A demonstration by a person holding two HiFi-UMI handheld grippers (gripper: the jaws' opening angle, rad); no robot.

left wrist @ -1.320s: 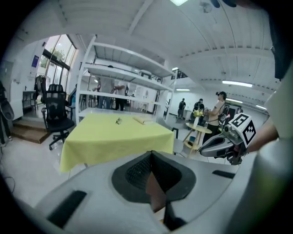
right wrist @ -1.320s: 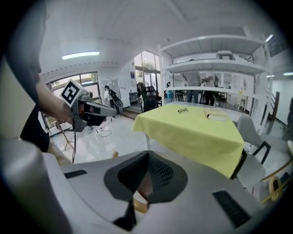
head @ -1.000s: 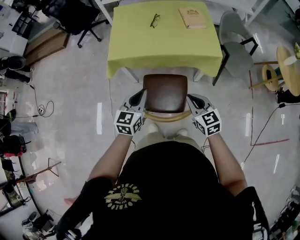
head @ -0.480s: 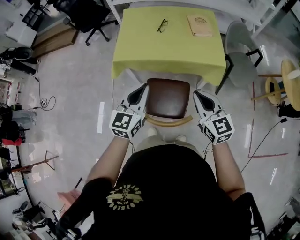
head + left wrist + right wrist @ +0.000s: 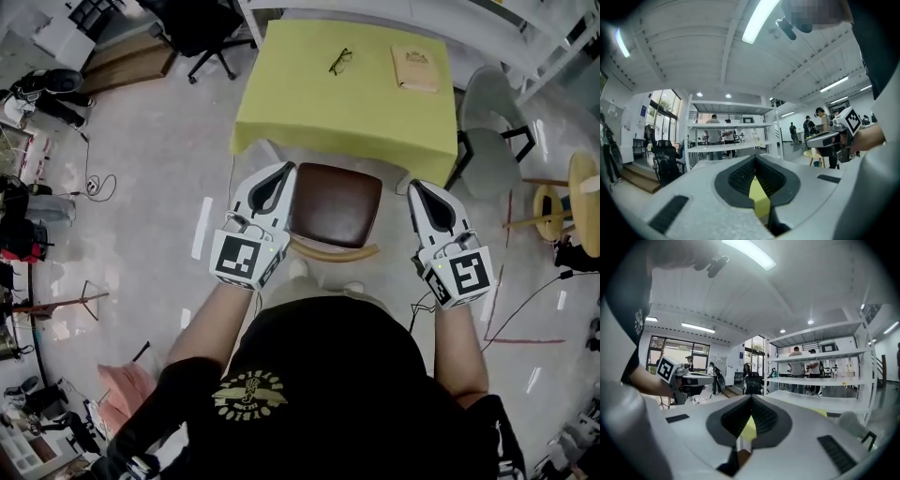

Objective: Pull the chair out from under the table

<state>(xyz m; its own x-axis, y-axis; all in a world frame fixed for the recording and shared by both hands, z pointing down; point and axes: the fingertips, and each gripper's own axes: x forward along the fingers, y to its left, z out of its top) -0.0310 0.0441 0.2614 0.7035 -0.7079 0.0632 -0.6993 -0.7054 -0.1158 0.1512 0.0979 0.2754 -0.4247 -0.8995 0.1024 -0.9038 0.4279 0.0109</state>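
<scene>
The chair (image 5: 336, 199), with a brown seat and a curved wooden back rail (image 5: 333, 251), stands just in front of the table's near edge, its seat mostly out from under the yellow cloth of the table (image 5: 347, 103). My left gripper (image 5: 284, 170) hangs beside the seat's left side, shut and holding nothing. My right gripper (image 5: 415, 186) is to the right of the seat, apart from it, also shut and empty. Both point level toward the table. The left gripper view shows shut jaws (image 5: 754, 157) and the right gripper (image 5: 830, 138); the right gripper view shows shut jaws (image 5: 751, 397).
Glasses (image 5: 341, 61) and a tan book (image 5: 415, 67) lie on the table. A grey chair (image 5: 492, 127) stands at its right, a black office chair (image 5: 202, 28) at the back left, a round wooden stool (image 5: 548, 183) at the right. Cables trail on the floor; white shelving (image 5: 731, 136) is ahead.
Both grippers have risen from beside the ends of the chair's back rail and moved apart. They look larger in the head view, which has also shifted. The chair stays put.
</scene>
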